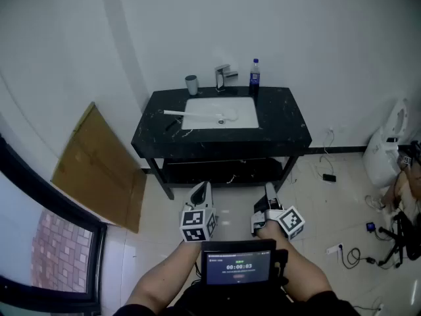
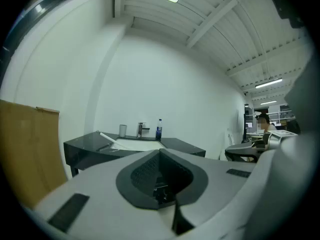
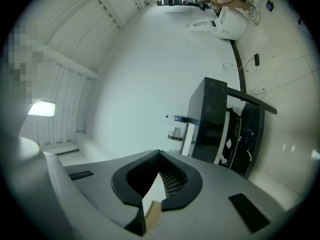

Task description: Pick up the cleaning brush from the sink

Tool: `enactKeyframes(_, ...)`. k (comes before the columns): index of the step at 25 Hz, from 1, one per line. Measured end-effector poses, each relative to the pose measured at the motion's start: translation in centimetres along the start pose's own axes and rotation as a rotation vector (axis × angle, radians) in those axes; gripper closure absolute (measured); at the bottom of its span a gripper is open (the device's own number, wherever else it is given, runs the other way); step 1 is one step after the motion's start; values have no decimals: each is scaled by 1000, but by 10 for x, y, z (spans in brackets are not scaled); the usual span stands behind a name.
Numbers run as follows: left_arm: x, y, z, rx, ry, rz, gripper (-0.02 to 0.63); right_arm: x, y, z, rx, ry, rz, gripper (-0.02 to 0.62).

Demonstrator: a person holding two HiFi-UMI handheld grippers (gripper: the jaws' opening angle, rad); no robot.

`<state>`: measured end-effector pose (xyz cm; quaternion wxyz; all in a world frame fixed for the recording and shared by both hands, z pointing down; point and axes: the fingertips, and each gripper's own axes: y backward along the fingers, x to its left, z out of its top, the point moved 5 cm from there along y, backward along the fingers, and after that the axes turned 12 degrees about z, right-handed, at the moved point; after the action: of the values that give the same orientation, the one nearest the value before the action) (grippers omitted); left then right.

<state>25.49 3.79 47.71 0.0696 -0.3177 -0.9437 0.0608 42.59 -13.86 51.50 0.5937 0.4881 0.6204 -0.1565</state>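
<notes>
The cleaning brush (image 1: 191,115), with a long white handle, lies across the left rim of the white sink (image 1: 243,118), which is set in a black marble vanity (image 1: 283,127). In the left gripper view the brush (image 2: 107,138) shows as a slanted white stick on the far counter. Both grippers hover low over the floor, well short of the vanity. My left gripper (image 1: 200,191) is shut and holds nothing, its jaws meeting at the tip (image 2: 160,153). The right gripper (image 1: 270,191) is shut and empty too (image 3: 160,153), and its view is rolled sideways.
A faucet (image 1: 223,76), a blue bottle (image 1: 254,73) and a grey cup (image 1: 191,84) stand behind the sink. Cardboard (image 1: 99,170) leans at the left wall. A white bag (image 1: 388,150) and cables (image 1: 348,252) lie at the right. A small screen (image 1: 238,266) sits between my arms.
</notes>
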Motion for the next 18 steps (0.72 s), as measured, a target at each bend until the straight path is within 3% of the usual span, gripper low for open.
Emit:
enactKeyframes(2, 24, -14, 13, -10, -7, 2, 606, 10, -26, -11, 20, 43, -9, 574)
enactKeyframes(8, 110, -64, 58, -34, -2, 22, 606, 37, -120, -59, 32, 41, 40, 574)
enactKeyframes(13, 182, -119, 107, -9, 108, 54, 606, 31, -208, -94, 126, 99, -116, 574)
enactKeyframes(18, 234, -189, 143, -39, 26, 74, 606, 17, -304, -116, 172, 143, -116, 574)
